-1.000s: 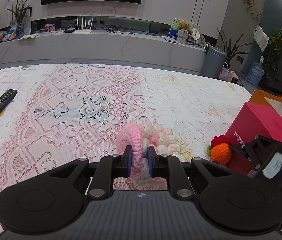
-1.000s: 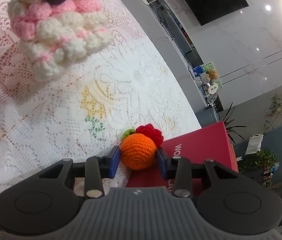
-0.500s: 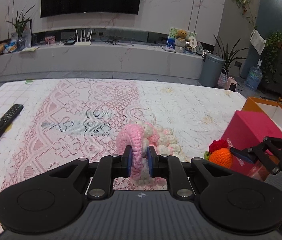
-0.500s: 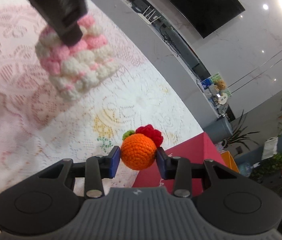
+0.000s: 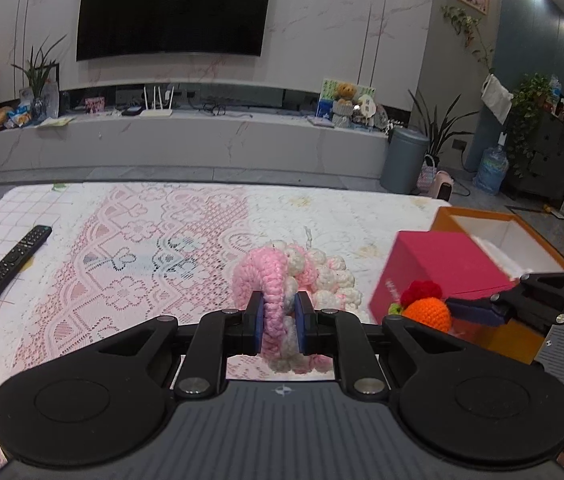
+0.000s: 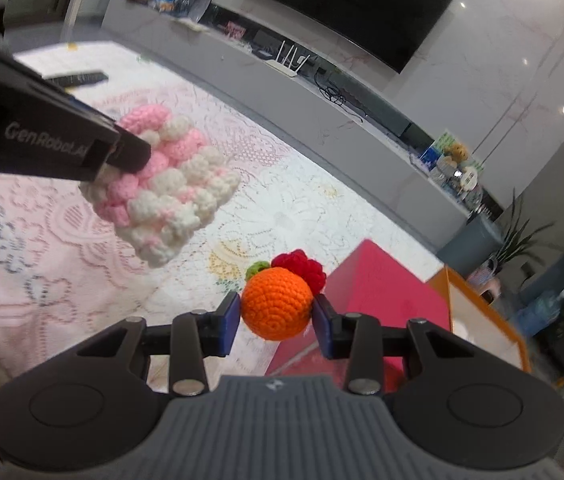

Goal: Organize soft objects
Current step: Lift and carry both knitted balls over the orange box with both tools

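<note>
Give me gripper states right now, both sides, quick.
Left gripper: closed on the pink and white crochet piece, held off the table.
Right gripper: closed on the orange crochet ball, held up near the pink box.

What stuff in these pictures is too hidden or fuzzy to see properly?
- Inside of the orange box, left wrist view: the red box and its own walls hide the bottom.
- Lettering on the red box, left wrist view: cut off by the orange crochet ball.
- Middle of the pink and white crochet piece, left wrist view: pinched between the left gripper pads.
- Buttons on the remote, right wrist view: too blurred.
</note>
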Demonstrator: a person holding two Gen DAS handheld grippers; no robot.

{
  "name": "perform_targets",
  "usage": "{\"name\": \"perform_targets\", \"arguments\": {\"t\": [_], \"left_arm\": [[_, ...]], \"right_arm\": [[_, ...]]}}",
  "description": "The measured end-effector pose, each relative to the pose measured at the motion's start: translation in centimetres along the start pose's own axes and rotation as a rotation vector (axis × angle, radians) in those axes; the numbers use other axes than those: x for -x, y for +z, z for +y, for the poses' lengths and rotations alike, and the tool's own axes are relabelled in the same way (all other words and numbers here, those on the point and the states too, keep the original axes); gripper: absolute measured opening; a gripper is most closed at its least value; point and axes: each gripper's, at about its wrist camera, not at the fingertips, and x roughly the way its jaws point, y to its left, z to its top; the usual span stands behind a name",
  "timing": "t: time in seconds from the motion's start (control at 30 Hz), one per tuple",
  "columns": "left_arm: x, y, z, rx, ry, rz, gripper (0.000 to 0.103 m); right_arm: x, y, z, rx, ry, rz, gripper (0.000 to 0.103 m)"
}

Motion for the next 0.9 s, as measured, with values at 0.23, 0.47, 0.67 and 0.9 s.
{"name": "perform_targets", "arguments": {"t": [0.23,0.47,0.67,0.9], "left_arm": [[3.3,0.1,-3.8,-0.040,-0.033,-0.040,0.017],[4.4,0.9,-9.3,-0.121,-0.115,-0.067,0.017],[3.2,1.9,-14.9,-0.215,-0.201,-0.065,0.017],[-1.0,3.2,-21.5,-0.277,-0.301,-0.003,0.017]], "right_arm": [[4.3,-2.5,-3.9,-0.178,0.105,-0.053,0.038],[8.7,-6.1,-8.6,-0.319,0.120,-0.099,0.039],[10.7,-9.5,-13.6,-0.429,0.093,-0.103,0.039],[11.0,-13.3,-19.7,-0.501,0.025,-0.086,0.039]]}}
